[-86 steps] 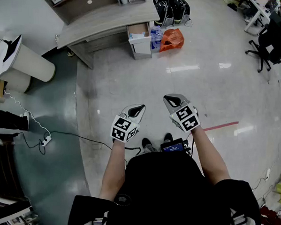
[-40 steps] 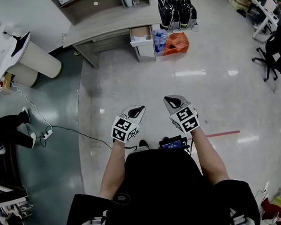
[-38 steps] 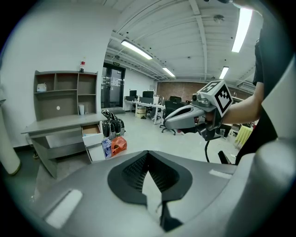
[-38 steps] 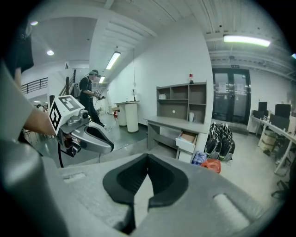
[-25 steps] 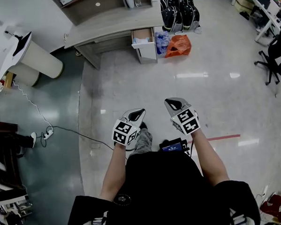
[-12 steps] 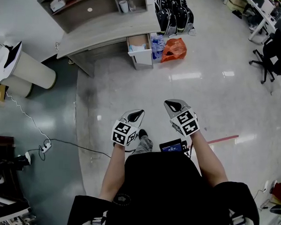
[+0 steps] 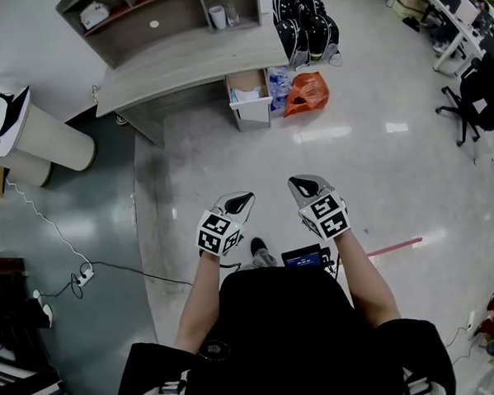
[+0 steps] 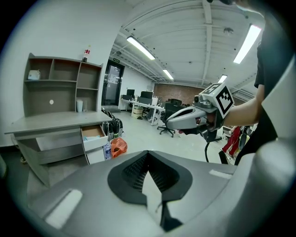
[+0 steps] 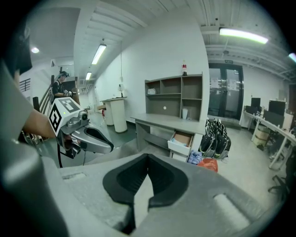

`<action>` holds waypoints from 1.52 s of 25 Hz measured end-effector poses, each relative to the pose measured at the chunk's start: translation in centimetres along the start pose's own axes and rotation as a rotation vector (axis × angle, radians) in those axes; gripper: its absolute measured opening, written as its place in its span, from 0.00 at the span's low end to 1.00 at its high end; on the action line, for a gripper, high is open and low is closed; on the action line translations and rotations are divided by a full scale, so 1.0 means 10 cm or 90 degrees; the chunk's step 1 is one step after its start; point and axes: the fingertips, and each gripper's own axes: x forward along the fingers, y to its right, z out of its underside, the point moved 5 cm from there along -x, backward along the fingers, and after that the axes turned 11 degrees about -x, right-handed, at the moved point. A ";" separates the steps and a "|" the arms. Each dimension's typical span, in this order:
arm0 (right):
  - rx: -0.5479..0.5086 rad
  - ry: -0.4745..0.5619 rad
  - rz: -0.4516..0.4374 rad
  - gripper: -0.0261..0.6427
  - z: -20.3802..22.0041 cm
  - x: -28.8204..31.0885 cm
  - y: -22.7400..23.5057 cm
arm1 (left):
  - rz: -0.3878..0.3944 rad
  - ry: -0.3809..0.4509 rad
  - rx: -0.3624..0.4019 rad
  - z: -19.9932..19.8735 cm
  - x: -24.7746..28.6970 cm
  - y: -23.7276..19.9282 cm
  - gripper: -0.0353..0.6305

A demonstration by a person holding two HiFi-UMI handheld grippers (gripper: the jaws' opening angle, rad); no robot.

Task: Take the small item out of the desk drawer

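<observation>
Floor tiles [image 7: 356, 157], pale and glossy, fill most of the head view, with a duller teal strip [image 7: 90, 193] running down the left. At upper left stands a smooth white column [image 7: 56, 137]. Next along is a grey wood-grain desk [image 7: 179, 69] topped with boxy shelves [image 7: 149, 14]. Its drawer [image 7: 250, 102] hangs open at the desk's right end, upper middle of the frame, and the pale contents are too small to make out. A crumpled orange bag [image 7: 306, 90] slumps just beside it. Lower down, well apart from the desk, the left gripper [image 7: 244, 199] and right gripper [image 7: 297, 184] each have their jaws pressed together on nothing.
</observation>
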 end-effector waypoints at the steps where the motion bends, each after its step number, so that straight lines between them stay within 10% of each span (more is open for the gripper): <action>1: 0.002 -0.001 0.004 0.04 -0.03 0.05 0.00 | 0.003 -0.001 0.001 -0.02 -0.01 -0.06 0.06; 21: 0.060 -0.040 0.061 0.04 -0.11 0.44 0.03 | 0.059 -0.039 0.004 -0.07 -0.02 -0.68 0.06; 38: 0.036 -0.017 0.007 0.04 -0.41 1.12 0.46 | 0.006 -0.029 -0.014 -0.39 0.20 -1.23 0.06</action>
